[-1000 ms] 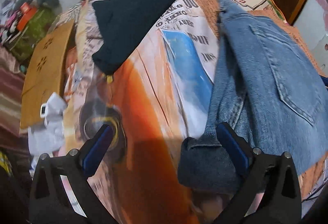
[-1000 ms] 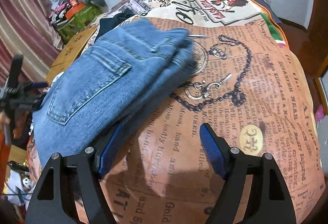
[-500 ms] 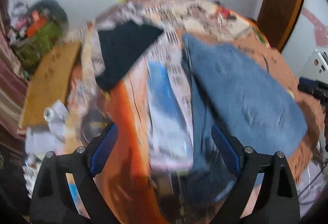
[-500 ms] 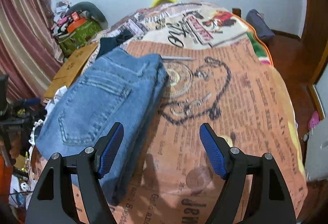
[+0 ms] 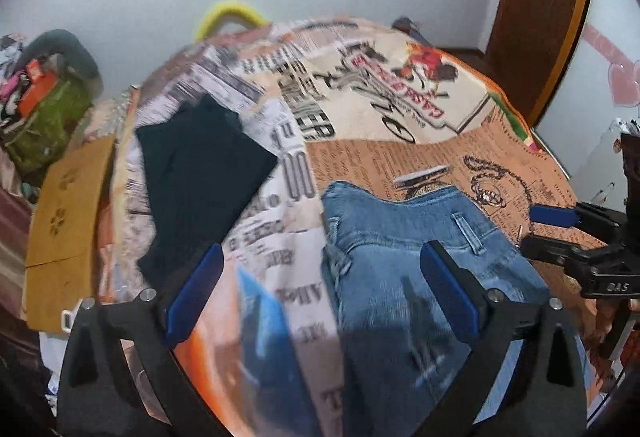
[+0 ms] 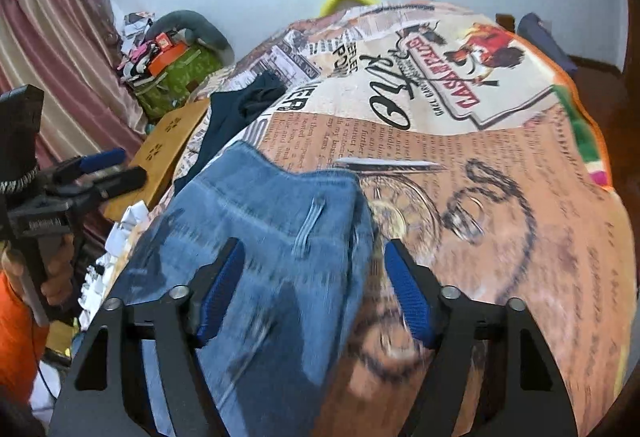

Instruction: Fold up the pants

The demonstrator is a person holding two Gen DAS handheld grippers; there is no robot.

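- left hand-held gripper [image 5: 322, 293]: bottom of left wrist view, jaws spread wide, nothing clamped; right pad over the jeans' left part, left pad over the bedspread.
- right hand-held gripper [image 6: 314, 291]: bottom of right wrist view, jaws closing, not gripping; jeans' right edge lies between the pads, no visible pinch.
- bedspread [image 6: 500, 165]: newspaper-print cover on the bed, fills the middle of both views.
- jeans [image 6: 256, 213]: folded blue denim, lower centre-left of right wrist view, flat on bedspread, belt loop up; lower parts blurred.
- dark garment [image 5: 200, 173]: folded, centre-left of left wrist view, apart from jeans.
- cardboard [image 5: 64, 225]: left edge, beside the bed.
- green bag [image 6: 180, 77]: upper left, by curtain.
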